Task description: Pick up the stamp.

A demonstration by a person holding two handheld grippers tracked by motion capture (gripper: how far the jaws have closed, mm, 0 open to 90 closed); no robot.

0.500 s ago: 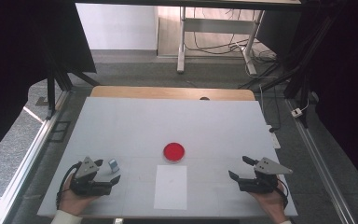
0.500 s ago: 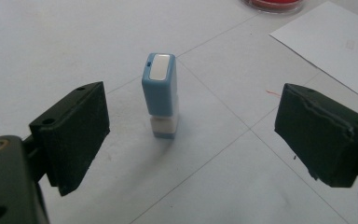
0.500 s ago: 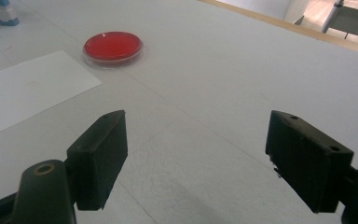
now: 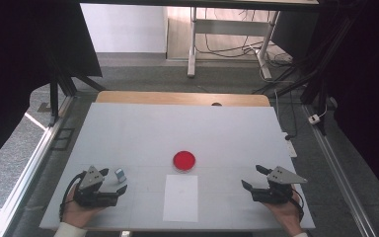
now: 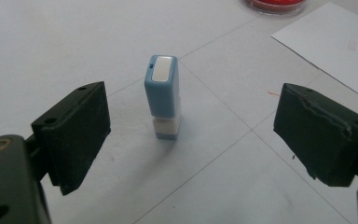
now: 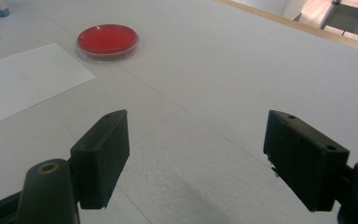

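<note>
- A white table point(image 4: 177, 133) fills the middle of the high view, with a wooden strip along its far edge; grey floor, cables and metal frame legs lie beyond it, and dark curtains hang on both sides.
- A white sheet of paper point(image 4: 180, 197) lies flat near the table's front edge, at about 6 o'clock from the centre.
- The right gripper point(image 4: 253, 178) rests in a hand at roughly 4 o'clock on the table, well apart from everything else; its jaws stand wide apart with nothing but bare table between them.
- The left gripper point(image 4: 113, 180) rests in a hand at about 8 o'clock; its jaws are spread wide and grip nothing.
- A round red dish point(image 4: 184, 160) sits just past the paper's far edge, at 12 o'clock from the sheet.
- A small blue and white stamp point(image 5: 163, 95) stands upright on the table just ahead of the left gripper, in line with the gap between the jaws and touching neither.
</note>
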